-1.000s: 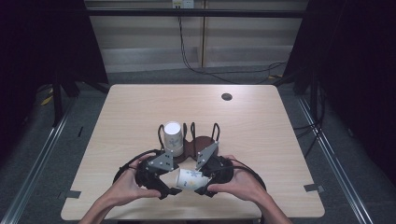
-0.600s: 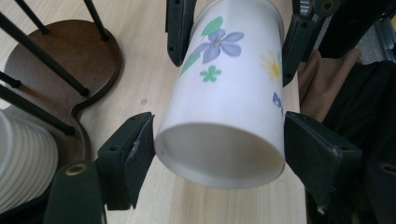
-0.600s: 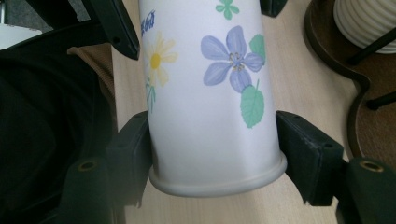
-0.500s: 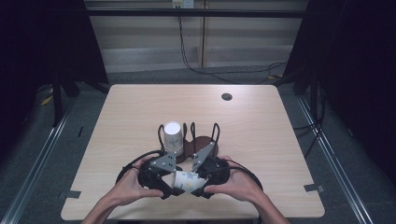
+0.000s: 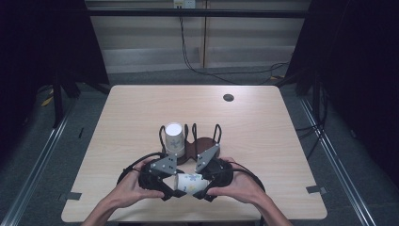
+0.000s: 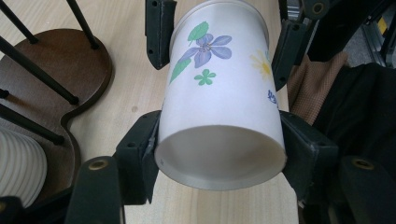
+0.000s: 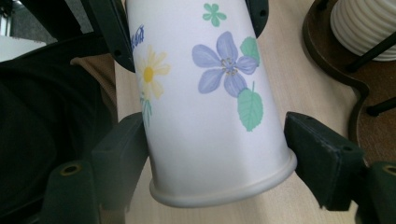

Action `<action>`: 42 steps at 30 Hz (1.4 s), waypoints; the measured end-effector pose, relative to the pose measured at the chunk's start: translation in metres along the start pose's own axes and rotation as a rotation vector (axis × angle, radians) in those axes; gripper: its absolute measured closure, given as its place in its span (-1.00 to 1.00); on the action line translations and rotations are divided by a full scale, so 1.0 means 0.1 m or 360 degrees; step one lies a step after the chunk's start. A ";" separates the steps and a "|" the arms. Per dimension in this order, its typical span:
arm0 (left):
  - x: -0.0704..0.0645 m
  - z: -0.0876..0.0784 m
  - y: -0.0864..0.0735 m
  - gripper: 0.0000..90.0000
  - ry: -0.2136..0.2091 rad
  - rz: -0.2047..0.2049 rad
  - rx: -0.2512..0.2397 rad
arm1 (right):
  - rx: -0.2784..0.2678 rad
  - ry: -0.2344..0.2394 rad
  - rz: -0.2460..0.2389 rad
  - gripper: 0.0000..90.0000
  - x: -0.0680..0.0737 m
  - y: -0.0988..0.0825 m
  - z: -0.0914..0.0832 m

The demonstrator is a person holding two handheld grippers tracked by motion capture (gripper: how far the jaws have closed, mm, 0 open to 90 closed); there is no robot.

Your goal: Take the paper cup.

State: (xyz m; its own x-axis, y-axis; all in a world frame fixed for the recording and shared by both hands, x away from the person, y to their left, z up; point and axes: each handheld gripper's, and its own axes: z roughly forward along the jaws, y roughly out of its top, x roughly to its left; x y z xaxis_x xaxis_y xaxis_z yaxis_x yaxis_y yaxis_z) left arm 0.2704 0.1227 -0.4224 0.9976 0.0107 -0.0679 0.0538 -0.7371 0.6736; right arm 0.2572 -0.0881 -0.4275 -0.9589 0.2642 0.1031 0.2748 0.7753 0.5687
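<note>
I hold a flowered paper cup [image 5: 189, 181] lying on its side just above the near edge of the bench [image 5: 263, 141], its long axis running left to right across my body. In the left tool view its flat base faces the camera; in the right tool view its rolled rim faces the camera, so the mouth points to my right. My left tool [image 5: 165, 184] has just been closing, and its pads now press on both sides of the cup at the base end, gripping it. My right tool [image 5: 202, 181] has just been opening; the cup's rim end is between its jaws, and one pad stands clear of the wall, so its grip is let go. My left hand [image 5: 129, 188] and right hand [image 5: 237, 186] rest low, near the bench edge, forearms coming in from below, the tools aimed inward toward each other. Just beyond stands a dark wooden cup rack [image 5: 200, 143] with thin black uprights, holding a ribbed white cup [image 5: 173, 139] upright in its left place. Farther off, a small dark round hole [image 5: 228, 98] marks the bench.
</note>
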 end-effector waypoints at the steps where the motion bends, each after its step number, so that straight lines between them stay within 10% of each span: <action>1: 0.00 0.00 0.00 -0.19 0.0000 -0.0003 -0.0007 | -0.0005 -0.0004 0.0004 -0.52 0.00 -0.01 0.00; 21: 0.03 -0.16 -0.08 -0.19 0.0061 -0.0062 -0.0156 | -0.0189 -0.0041 0.0142 -0.68 -0.05 -0.28 -0.11; 42: 0.07 -0.23 -0.20 -0.19 0.0089 -0.0092 -0.0362 | -0.0629 -0.0120 0.0261 -0.68 -0.04 -0.68 -0.30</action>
State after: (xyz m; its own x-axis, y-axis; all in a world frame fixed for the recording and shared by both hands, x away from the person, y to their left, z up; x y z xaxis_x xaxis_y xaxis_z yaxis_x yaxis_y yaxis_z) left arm 0.2772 0.1536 -0.4196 0.9931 0.0902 -0.0746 0.1126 -0.5633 0.8186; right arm 0.2403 -0.1586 -0.4422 -0.8928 0.4185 0.1666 0.3612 0.4442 0.8199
